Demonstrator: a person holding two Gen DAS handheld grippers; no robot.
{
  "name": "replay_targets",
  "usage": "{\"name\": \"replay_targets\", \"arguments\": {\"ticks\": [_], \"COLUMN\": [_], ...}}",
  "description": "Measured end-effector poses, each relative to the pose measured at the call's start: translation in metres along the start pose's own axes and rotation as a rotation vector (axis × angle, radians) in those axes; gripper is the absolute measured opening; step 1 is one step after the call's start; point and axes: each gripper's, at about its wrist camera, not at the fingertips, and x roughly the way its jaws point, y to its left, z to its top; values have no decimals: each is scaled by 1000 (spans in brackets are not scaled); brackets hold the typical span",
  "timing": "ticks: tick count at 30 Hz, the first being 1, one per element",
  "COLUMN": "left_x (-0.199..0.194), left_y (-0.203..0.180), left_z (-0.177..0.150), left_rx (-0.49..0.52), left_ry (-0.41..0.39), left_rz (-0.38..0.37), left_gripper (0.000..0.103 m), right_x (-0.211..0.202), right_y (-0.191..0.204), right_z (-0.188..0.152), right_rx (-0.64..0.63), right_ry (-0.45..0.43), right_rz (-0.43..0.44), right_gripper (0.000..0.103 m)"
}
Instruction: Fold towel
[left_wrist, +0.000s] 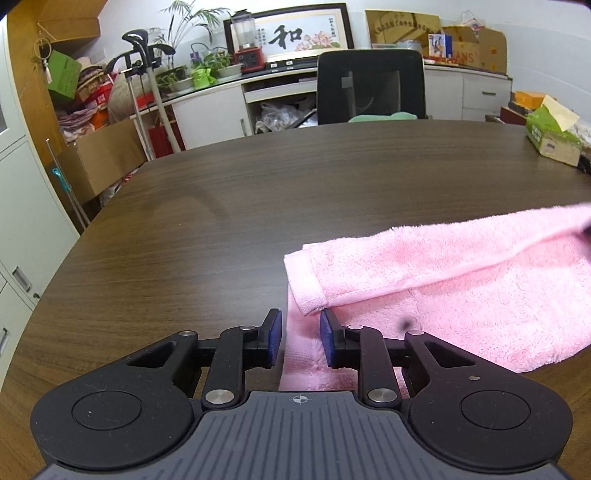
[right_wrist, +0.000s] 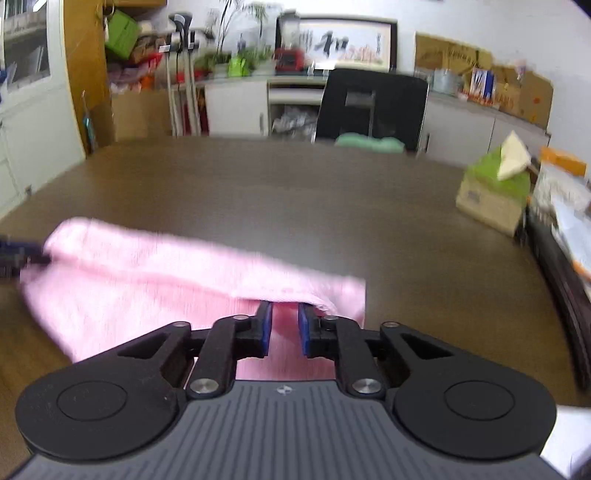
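A pink towel (left_wrist: 461, 273) lies on the dark wooden table (left_wrist: 258, 192), its far edge folded over toward me. My left gripper (left_wrist: 301, 325) is open, its blue pads (left_wrist: 275, 332) either side of the towel's near left corner, with a gap to the cloth. In the blurred right wrist view the towel (right_wrist: 147, 280) spreads to the left. My right gripper (right_wrist: 284, 314) is open, its pads (right_wrist: 265, 325) just under the folded edge near the right corner, not clamping it. The left gripper shows as a dark shape at that view's left edge.
A green tissue box (left_wrist: 554, 136) stands at the table's far right, seen too in the right wrist view (right_wrist: 495, 195). A black office chair (left_wrist: 369, 86) sits behind the far edge. White cabinets and cardboard boxes line the walls. Papers lie at the right edge (right_wrist: 569, 221).
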Motion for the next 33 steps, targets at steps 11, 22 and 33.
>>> {"name": "replay_targets", "arguments": {"ticks": [11,22,33], "left_x": [5,10,-1], "left_y": [3,32,24], "left_z": [18,9,-3], "left_rx": [0,-110,-108], "left_ry": [-43,-7,-4], "left_rz": [27,18,-12], "left_gripper": [31,32,46], "right_x": [7,-31,-35], "right_y": [-12,-59,-72], "right_z": [15,-27,-63], "right_rx": [84,257,339], "right_ry": [-53,-75,-17], "right_rz": [20,96,210], "right_gripper": [54,67,67]}}
